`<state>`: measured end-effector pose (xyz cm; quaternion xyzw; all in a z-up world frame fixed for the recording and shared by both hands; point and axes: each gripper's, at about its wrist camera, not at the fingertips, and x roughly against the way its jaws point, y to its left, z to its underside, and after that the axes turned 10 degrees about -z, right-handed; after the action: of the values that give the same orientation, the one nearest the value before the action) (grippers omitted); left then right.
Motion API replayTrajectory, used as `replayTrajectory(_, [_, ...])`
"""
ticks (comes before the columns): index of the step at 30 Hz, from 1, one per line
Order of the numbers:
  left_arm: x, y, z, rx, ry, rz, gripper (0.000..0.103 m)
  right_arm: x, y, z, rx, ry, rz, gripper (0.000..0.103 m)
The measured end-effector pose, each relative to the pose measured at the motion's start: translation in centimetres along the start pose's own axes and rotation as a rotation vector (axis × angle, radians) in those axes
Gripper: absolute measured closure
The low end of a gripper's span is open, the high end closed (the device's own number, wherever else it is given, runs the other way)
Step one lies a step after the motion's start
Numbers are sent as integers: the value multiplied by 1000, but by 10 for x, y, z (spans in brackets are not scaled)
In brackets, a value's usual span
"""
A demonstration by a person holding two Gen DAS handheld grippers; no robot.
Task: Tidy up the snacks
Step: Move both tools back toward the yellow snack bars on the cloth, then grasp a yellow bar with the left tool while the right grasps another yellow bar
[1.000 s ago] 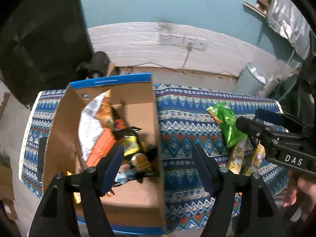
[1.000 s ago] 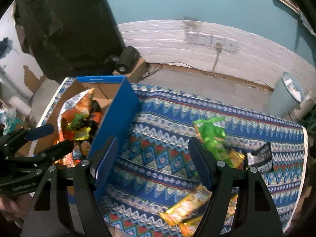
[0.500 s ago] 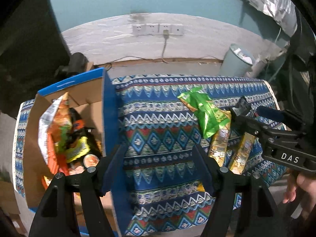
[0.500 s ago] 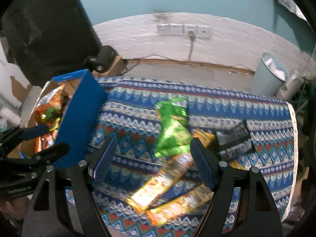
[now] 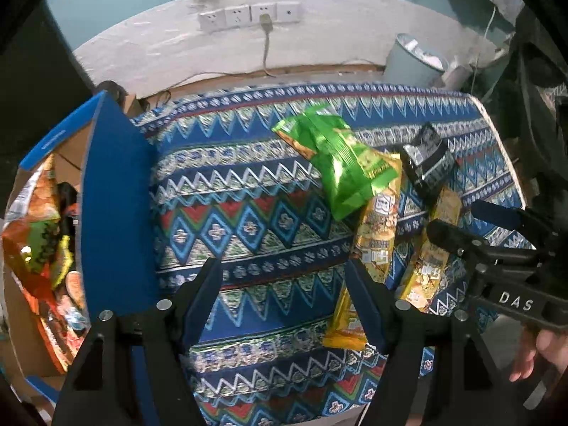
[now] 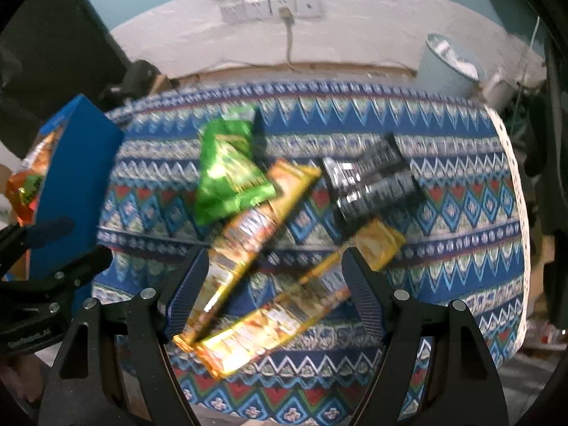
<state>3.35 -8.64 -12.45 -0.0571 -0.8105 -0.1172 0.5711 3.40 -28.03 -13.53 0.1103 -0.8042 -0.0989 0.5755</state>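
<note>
A blue cardboard box (image 5: 113, 213) full of snack packets stands at the left end of the patterned table (image 5: 248, 184); it also shows in the right wrist view (image 6: 74, 181). A green snack bag (image 5: 337, 167) (image 6: 227, 167), two long yellow snack packs (image 5: 376, 248) (image 6: 248, 245) and a black packet (image 5: 429, 159) (image 6: 372, 181) lie at the right. My left gripper (image 5: 284, 284) is open and empty over the table's middle. My right gripper (image 6: 273, 280) is open and empty, above the yellow packs.
A pale bin (image 5: 415, 56) stands on the floor behind the table at the right. Wall sockets (image 5: 248, 16) with a plugged cable are on the white lower wall. A dark cabinet (image 6: 53, 42) stands at the back left.
Both grippers have swung right, away from the box and toward the loose snacks. The box has slid to the left edge of both views. Both stay open and empty.
</note>
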Motion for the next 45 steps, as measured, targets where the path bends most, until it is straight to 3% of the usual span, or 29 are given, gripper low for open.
replayTrajectory(6, [-20,-16,-1,-33,25,-27,30,-24,-20,9,-74,64,17,26])
replayTrajectory(15, [-43,-30,-5,-22,87,21,30,-53,-46,30,-180,144,-23,26])
replayTrajectory(20, [-51,-43,-10,-23,107,57,28,-56,-55,32,-173,141,-52,26])
replayTrajectory(26, [-61,-63,-15,-52,122,65,24,-44,-75,35,-154,130,-14,34])
replayTrajectory(34, [-81,-89,-21,-93,148,45,24,-26,-113,39,-193,103,41,35])
replayTrajectory(38, [-93,-106,-24,-87,167,57,24,-14,-137,39,-299,27,-50,35])
replayTrajectory(42, [-102,-119,-26,-90,156,73,24,-23,-137,37,-315,45,-62,34])
replayTrajectory(45, [-103,-133,-24,-133,127,62,40,-36,-129,34,-299,67,-58,34])
